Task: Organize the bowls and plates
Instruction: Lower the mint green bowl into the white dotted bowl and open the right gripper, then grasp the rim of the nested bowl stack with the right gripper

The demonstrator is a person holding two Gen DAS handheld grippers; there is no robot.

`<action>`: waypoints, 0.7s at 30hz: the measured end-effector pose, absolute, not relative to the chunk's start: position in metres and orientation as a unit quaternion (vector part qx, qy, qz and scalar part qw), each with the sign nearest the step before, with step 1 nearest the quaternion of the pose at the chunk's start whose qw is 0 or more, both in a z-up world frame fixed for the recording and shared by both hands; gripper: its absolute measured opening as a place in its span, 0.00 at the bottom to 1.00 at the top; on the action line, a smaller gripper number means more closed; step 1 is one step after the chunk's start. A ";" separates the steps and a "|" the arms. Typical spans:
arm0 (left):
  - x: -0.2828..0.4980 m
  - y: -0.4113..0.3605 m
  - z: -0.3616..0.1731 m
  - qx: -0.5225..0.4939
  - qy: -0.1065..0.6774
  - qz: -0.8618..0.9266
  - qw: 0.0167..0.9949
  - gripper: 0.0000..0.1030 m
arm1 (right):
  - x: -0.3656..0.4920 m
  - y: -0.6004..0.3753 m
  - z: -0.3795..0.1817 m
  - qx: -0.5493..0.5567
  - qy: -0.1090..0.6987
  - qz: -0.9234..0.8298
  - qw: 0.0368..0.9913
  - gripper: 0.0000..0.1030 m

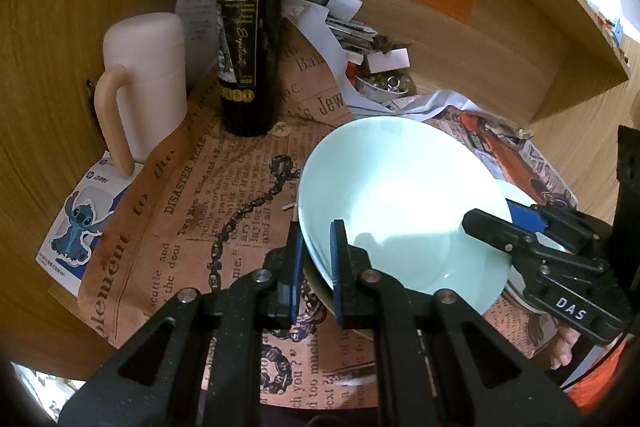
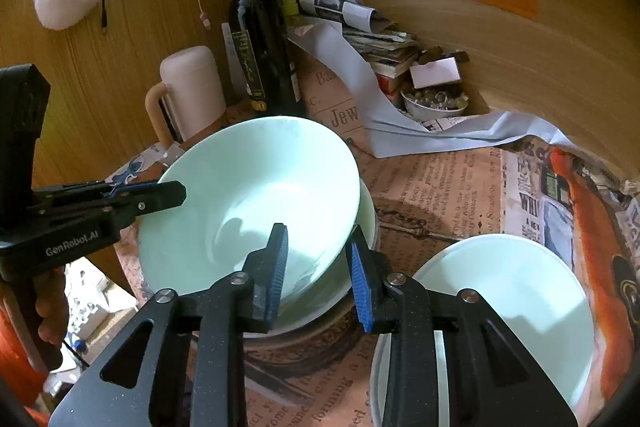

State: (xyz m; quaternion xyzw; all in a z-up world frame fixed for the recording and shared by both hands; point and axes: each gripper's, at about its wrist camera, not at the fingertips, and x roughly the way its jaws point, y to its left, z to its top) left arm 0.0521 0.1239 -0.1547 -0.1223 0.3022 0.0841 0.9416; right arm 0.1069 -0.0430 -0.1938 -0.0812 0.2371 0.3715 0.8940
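- Two sets of fingers are mine, and both meet on one pale green bowl [image 1: 404, 203], which sits tilted on top of other dishes on the paper-covered counter [image 1: 224, 211].
- My left gripper [image 1: 316, 267] has its fingers pinched tight on the bowl's near rim, one blue pad outside the wall and one inside.
- My right gripper [image 2: 318, 267] straddles the opposite rim with its fingers a little apart; one pad lies inside the bowl, the other just outside, and I cannot tell whether they press the rim.
- Under the tilted bowl is the edge of a second pale dish [image 2: 366, 223], nested beneath it.
- Just to my right a separate pale plate [image 2: 516, 291] rests on the counter, apart from the stack.
- Farther back stand a dark wine bottle [image 1: 250, 39] and a pink lidded mug [image 1: 150, 83].
- Behind these, against the wooden wall, lie folded newspapers [image 2: 384, 39] and a small bowl of beads [image 2: 436, 105].
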 end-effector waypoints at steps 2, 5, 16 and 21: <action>0.052 0.122 -0.155 -0.116 0.302 0.085 0.942 0.12 | 0.107 -0.043 -0.194 -0.083 0.235 0.372 0.894 0.28; 0.051 0.120 -0.154 -0.110 0.298 0.084 0.944 0.21 | 0.105 -0.041 -0.193 -0.091 0.230 0.369 0.896 0.32; 0.036 0.112 -0.133 -0.083 0.250 0.090 0.961 0.53 | 0.089 -0.042 -0.181 -0.109 0.186 0.361 0.907 0.58; 0.038 0.123 -0.139 -0.107 0.254 0.092 0.957 0.60 | 0.097 -0.055 -0.182 -0.076 0.198 0.360 0.909 0.58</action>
